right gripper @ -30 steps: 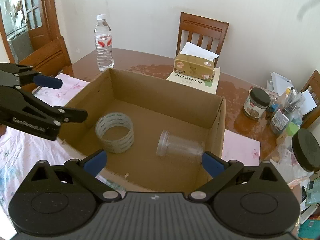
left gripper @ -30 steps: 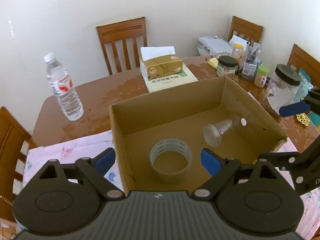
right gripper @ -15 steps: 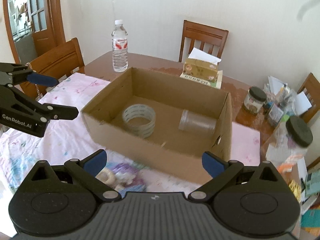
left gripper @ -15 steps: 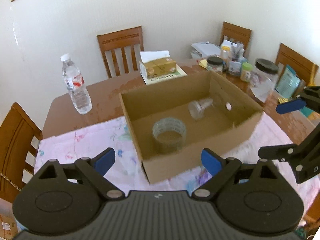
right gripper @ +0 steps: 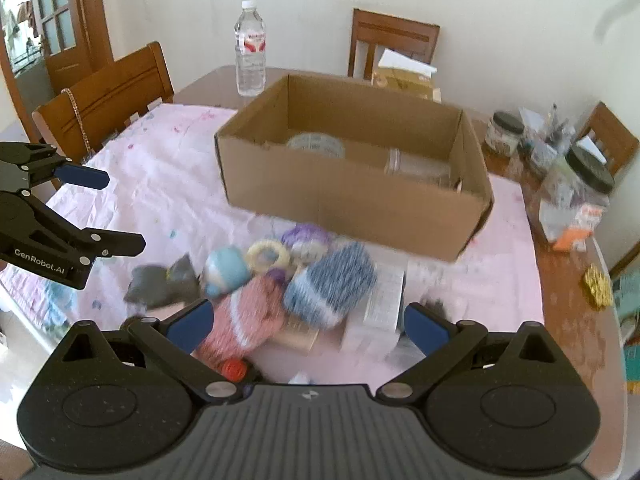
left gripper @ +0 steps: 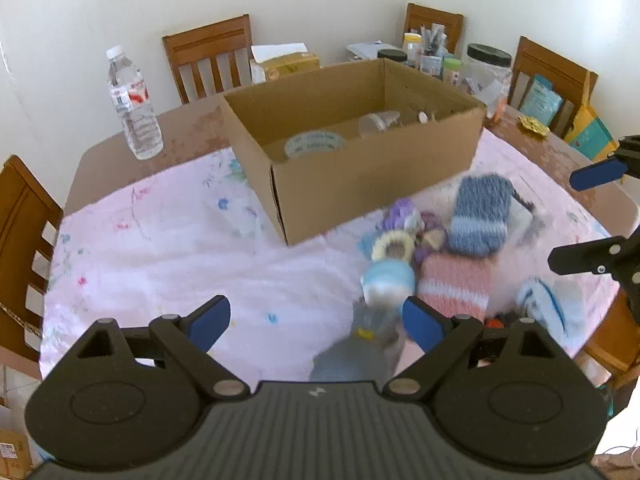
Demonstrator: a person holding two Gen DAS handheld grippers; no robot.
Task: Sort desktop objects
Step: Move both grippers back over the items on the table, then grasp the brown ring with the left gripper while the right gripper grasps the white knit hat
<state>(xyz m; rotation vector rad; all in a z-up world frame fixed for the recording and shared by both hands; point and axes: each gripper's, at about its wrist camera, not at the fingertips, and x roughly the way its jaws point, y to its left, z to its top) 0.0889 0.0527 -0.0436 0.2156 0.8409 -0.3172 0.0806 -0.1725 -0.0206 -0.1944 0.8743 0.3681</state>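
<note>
An open cardboard box stands on the pink cloth with a tape roll and a clear jar lying inside. In front of it lies a blurred pile: a blue knit piece, a pink knit piece, a light blue ball toy, a yellow ring, a purple toy and a grey soft item. My left gripper is open, above the pile's left end. My right gripper is open over the knit pieces, gripping nothing.
A water bottle stands on bare table left of the box, a tissue box behind it. Jars and clutter crowd the right side. White packets lie under the pile. Wooden chairs ring the table.
Both grippers drew back from above the box toward the table's near edge. The box now sits farther off, and the pile of objects has come into view below the fingers.
</note>
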